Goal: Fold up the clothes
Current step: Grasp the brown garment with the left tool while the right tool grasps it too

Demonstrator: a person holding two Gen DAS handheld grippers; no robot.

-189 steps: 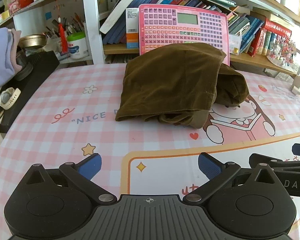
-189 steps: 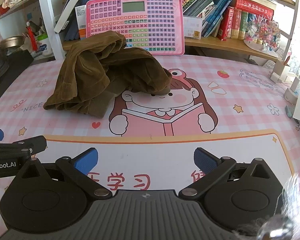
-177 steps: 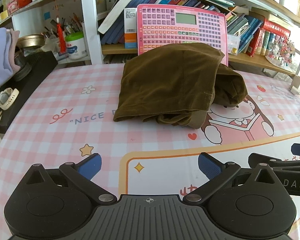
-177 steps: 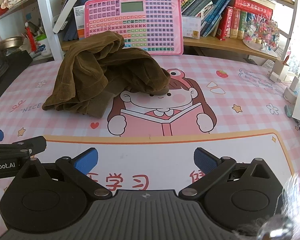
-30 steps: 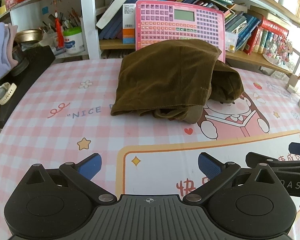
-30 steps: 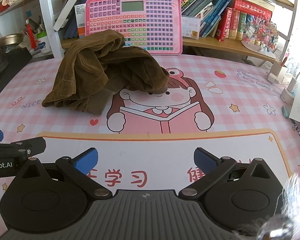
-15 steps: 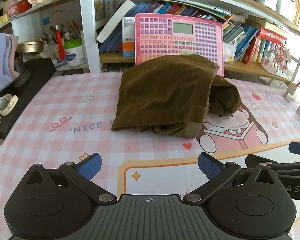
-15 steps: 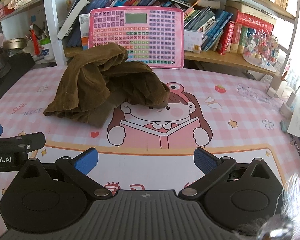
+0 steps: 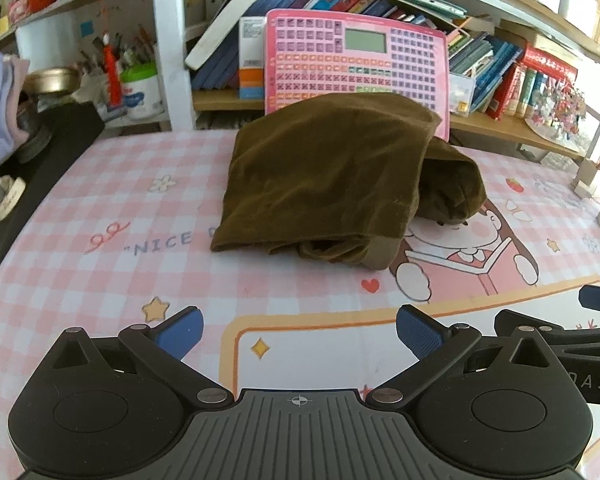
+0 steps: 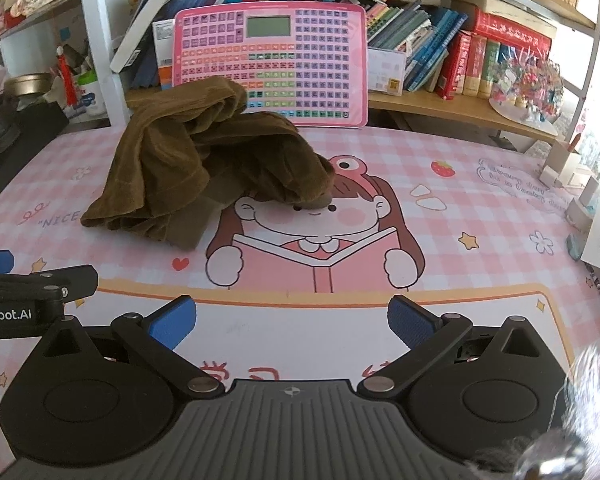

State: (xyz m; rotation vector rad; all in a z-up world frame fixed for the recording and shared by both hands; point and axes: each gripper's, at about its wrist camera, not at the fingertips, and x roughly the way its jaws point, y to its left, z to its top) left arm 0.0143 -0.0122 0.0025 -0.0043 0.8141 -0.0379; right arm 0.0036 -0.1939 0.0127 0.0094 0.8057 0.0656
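A crumpled brown corduroy garment (image 9: 328, 176) lies heaped on the pink checked table mat (image 9: 112, 208), toward the back near a pink keyboard toy. From the right it shows as a loose pile (image 10: 204, 164) with folds hanging over a cartoon girl print. My left gripper (image 9: 299, 334) is open over the mat's near part, well short of the garment, nothing between its blue pads. My right gripper (image 10: 291, 320) is open too, hovering over the near white panel. Each gripper's side shows in the other's view.
A pink keyboard toy (image 10: 270, 64) leans against the bookshelf behind the garment. Books (image 10: 452, 60) fill the shelf. A pen cup and white jar (image 9: 140, 88) stand at the back left beside a black surface (image 9: 40, 168). Small boxes and paper (image 10: 592, 208) crowd the right edge.
Both grippers have risen and tipped slightly, so the garment sits a little lower and farther in view. The garment has not moved. Both stay open.
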